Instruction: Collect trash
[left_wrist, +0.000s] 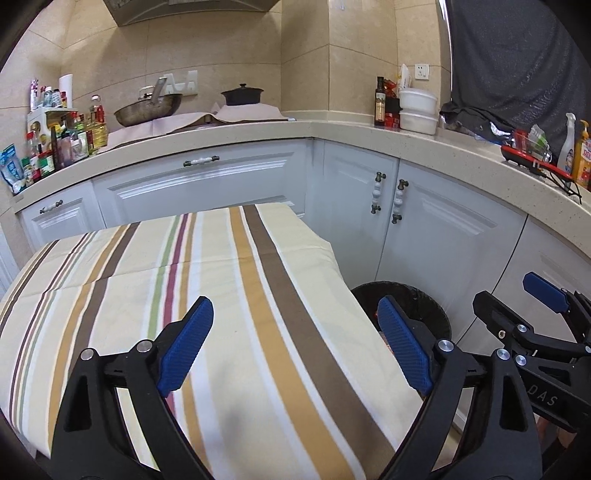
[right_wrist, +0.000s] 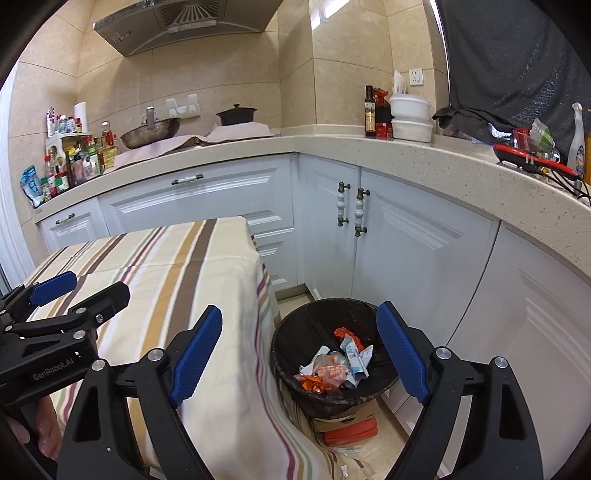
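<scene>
Left wrist view first: the left gripper (left_wrist: 295, 347) hangs over a table draped in a striped cloth (left_wrist: 221, 295), cream cotton-looking fabric with tan, brown, maroon and green bands and a fold crease running across it. Jaws are released, spread wide with nothing between them; the pads are ribbed blue rubber on black plastic arms with shiny rivets. Off the table's right edge you can see part of the bin (left_wrist: 406, 295), round with a crinkly black liner. The right gripper (left_wrist: 517, 306) pokes in from the right, past the bin. Behind it all, a speckled stone worktop (left_wrist: 332, 129) curves round the corner, with a metal wok (left_wrist: 147, 107), a dark lidded pot (left_wrist: 242, 95) and two stacked white tubs (left_wrist: 417, 110) on it, above white panelled cabinets with knobbly handles.

Right wrist view: the right gripper (right_wrist: 299, 350) is above the gap between table edge and bin (right_wrist: 295, 332), jaws also released and holding nothing. The trash (right_wrist: 336, 365) sits at the bottom of the bin: crumpled wrappers, orange foil-ish bits, white and pale blue packets. The bin stands on the floor just beside the hanging cloth (right_wrist: 166, 266), apparently on flattened cardboard and something orange. The left gripper (right_wrist: 74, 291) shows at the left edge over the cloth.
</scene>
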